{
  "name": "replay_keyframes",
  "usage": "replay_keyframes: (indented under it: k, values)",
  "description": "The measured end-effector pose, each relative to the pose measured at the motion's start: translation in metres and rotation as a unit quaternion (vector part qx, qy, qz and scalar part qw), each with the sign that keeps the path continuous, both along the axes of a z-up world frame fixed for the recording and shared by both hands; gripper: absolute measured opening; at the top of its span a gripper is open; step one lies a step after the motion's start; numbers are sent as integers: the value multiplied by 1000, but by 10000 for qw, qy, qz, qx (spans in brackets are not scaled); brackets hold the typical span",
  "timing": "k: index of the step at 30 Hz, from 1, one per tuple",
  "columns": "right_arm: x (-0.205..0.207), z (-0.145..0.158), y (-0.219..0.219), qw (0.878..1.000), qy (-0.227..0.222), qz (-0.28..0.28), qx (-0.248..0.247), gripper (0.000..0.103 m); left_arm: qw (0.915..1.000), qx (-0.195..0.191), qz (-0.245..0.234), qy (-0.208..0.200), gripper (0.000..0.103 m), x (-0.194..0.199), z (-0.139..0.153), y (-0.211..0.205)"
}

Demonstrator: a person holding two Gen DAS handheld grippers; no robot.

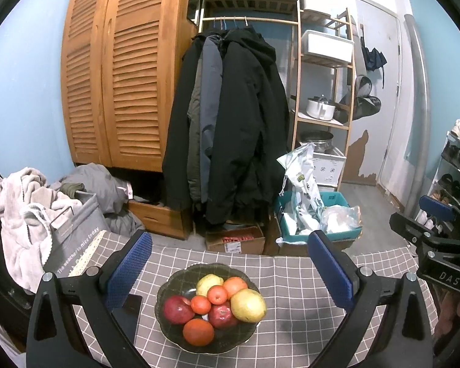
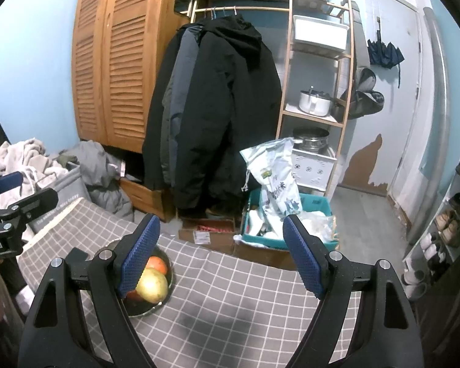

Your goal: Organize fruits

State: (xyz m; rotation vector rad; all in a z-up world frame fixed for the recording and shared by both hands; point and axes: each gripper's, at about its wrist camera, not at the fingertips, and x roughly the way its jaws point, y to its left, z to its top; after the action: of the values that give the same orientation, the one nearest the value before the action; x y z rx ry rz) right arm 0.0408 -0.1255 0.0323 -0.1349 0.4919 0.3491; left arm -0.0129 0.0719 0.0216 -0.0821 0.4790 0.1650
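A dark scalloped bowl (image 1: 168, 291) sits on the grey checked tablecloth (image 1: 291, 276), heaped with fruit. It holds two red apples (image 1: 177, 309), two yellow pears (image 1: 248, 305), a large orange (image 1: 198, 331) and small tangerines (image 1: 217, 294). My left gripper (image 1: 230, 268) hangs over the bowl's near side, open wide, its blue pads (image 1: 128, 270) clear of the fruit. My right gripper (image 2: 222, 254) is open over bare cloth to the right of the bowl (image 2: 165, 294). Its left finger hides most of the bowl there, so only a pear (image 2: 151, 285) and an orange (image 2: 156, 263) show.
The table's far edge (image 1: 230, 253) drops to a floor crowded with a cardboard box (image 1: 236, 240) and a teal bin (image 1: 319, 214). A laundry basket (image 1: 73, 230) stands at the left, hanging coats (image 1: 230, 122) behind, a shoe rack (image 1: 457, 165) at the right. A dark flat object (image 1: 132, 303) lies left of the bowl.
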Motion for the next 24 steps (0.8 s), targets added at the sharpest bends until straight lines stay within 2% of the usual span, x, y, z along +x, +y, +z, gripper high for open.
replay_keyframes:
  k: [24]
  values:
    - [-1,0,2,10000,-10,-6,-8,81,10000,-2,31,13,102,-2,-2,1]
